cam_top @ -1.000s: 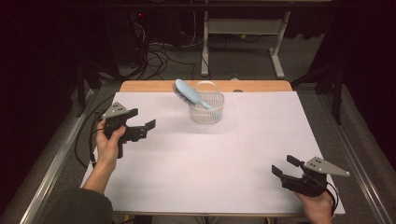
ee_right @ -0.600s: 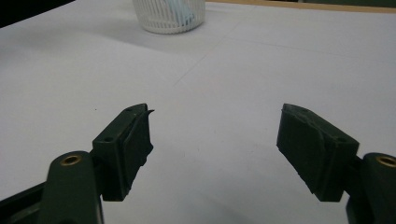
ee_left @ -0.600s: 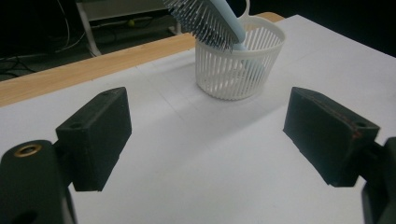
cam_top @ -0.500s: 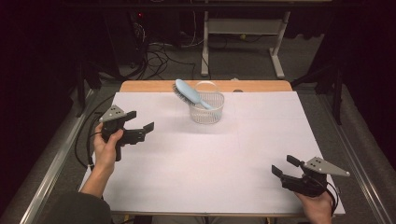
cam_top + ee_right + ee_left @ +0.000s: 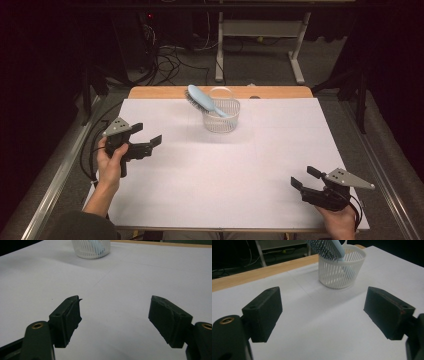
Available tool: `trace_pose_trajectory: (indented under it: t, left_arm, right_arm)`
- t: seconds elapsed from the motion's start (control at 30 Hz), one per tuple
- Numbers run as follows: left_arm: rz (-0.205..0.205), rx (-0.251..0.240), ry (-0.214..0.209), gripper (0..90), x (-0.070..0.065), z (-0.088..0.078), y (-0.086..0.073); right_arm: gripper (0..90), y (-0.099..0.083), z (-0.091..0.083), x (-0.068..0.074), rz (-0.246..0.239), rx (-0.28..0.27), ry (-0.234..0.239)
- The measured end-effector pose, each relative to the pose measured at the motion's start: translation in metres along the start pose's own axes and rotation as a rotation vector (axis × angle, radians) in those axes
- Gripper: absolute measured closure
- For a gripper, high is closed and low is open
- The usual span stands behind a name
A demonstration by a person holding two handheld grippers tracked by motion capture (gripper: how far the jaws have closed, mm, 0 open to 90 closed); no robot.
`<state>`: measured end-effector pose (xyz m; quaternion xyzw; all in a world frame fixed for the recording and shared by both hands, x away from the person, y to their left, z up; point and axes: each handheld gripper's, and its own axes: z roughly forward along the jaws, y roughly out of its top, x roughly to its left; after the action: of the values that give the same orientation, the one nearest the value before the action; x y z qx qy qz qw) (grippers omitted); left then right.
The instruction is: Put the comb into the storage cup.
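Note:
A light blue hairbrush (image 5: 202,100) leans handle-down in a white slotted basket (image 5: 222,117) at the table's back middle; its bristled head sticks out over the rim to the left. In the left gripper view the hairbrush (image 5: 329,247) and basket (image 5: 340,268) lie ahead and to the right. My left gripper (image 5: 146,135) is held open above the left side of the white sheet, nothing between its jaws. At the front right my right gripper (image 5: 306,177) rests open and empty, pointing toward the basket (image 5: 91,248).
White paper (image 5: 225,175) covers the tabletop, with a wooden strip (image 5: 160,93) bare along the back edge. Cables (image 5: 165,60) and a grey table frame (image 5: 260,30) stand on the floor behind. Metal rails run along both sides of the table.
My left gripper has drifted slightly back toward the near left edge. The right gripper, basket and hairbrush have stayed put.

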<state>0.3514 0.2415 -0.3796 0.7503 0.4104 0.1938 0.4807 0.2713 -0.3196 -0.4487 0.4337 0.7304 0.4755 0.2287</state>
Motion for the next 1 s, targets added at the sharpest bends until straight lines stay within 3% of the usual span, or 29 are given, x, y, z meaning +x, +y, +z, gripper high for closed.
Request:
trace_pose_trajectory:
  t: [1.0]
  left_arm:
    - [-0.026,-0.01,0.003,16.0,0.002,-0.012,-0.017]
  right_arm:
    - [26.5,0.0,0.0,0.0,0.0,0.003,-0.002]
